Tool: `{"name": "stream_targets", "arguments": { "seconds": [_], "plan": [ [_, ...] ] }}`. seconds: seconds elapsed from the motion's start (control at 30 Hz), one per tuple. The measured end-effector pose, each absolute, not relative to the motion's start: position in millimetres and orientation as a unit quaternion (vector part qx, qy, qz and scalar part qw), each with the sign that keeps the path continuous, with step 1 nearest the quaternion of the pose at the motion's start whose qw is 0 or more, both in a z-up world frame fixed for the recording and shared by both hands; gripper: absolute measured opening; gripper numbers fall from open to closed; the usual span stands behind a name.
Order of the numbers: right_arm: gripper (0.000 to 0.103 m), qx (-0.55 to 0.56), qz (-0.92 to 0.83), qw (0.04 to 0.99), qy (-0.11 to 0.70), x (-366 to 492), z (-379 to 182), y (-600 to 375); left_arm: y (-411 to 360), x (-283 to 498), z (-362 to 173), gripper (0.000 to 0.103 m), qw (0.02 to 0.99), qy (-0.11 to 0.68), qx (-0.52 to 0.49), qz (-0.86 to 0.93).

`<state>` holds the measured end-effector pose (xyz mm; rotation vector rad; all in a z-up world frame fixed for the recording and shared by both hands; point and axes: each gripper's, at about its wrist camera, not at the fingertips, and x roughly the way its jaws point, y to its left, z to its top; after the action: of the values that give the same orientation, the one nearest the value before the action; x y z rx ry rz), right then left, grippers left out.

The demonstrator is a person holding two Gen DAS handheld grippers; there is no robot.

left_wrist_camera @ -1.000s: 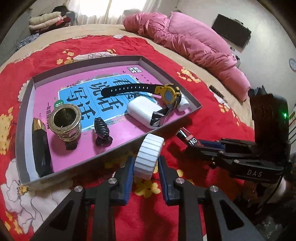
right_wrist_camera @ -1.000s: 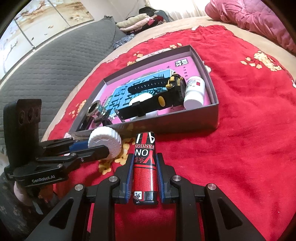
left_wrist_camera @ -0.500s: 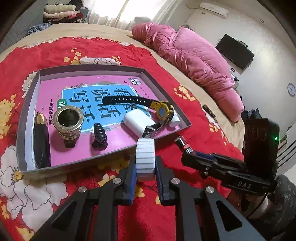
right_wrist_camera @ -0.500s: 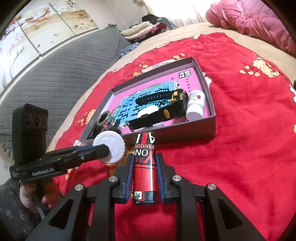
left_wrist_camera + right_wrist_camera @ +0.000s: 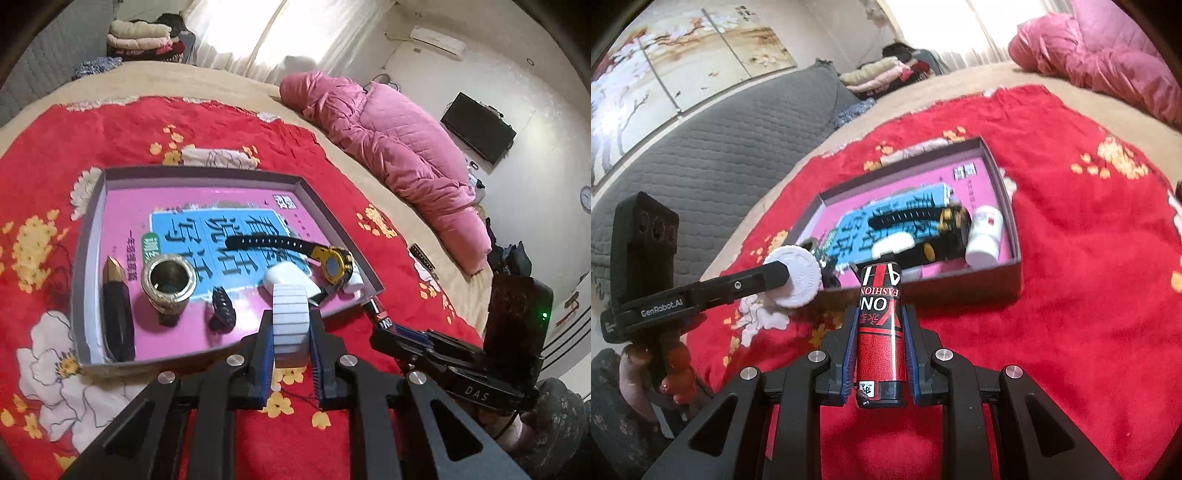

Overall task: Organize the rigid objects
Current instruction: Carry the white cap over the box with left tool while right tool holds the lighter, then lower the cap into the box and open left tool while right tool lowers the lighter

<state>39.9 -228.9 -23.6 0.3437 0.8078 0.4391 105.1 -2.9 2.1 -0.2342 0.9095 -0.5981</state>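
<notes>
My left gripper [image 5: 290, 332] is shut on a white ribbed cap [image 5: 290, 321], held above the near edge of the shallow box [image 5: 332, 206]; the cap also shows in the right wrist view [image 5: 796, 277]. My right gripper [image 5: 881, 332] is shut on a red lighter [image 5: 881, 328], raised near the box's [image 5: 1012, 229] front right corner; the lighter also shows in the left wrist view [image 5: 378, 314]. In the box lie a black and yellow watch [image 5: 314, 254], a white case [image 5: 288, 277], a brass cup [image 5: 168, 280], a black clip [image 5: 221, 306], a dark pen-like piece [image 5: 116, 317] and a small white bottle [image 5: 984, 236].
The box rests on a red flowered blanket [image 5: 110, 122] on a bed. A pink quilt [image 5: 388, 147] lies along the far right side. A grey headboard [image 5: 720, 147] and folded clothes [image 5: 144, 37] are beyond the blanket.
Both grippers have risen and moved toward the box with their objects. The white cap now hangs over the box's near edge.
</notes>
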Motion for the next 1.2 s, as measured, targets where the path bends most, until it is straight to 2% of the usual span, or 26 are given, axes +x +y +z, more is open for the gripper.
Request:
{"name": "stream_targets", "arguments": {
  "seconds": [0.47,1.2],
  "plan": [
    [0.023,0.154,0.202,0.898,0.358,48,-13,-233,-5,113,19,0.017,0.882,0.414,-0.076,-0.211],
    [0.023,0.141,0.146,0.912,0.357,86,-26,-254,-7,137,-9,0.017,0.882,0.447,-0.048,-0.141]
  ]
}}
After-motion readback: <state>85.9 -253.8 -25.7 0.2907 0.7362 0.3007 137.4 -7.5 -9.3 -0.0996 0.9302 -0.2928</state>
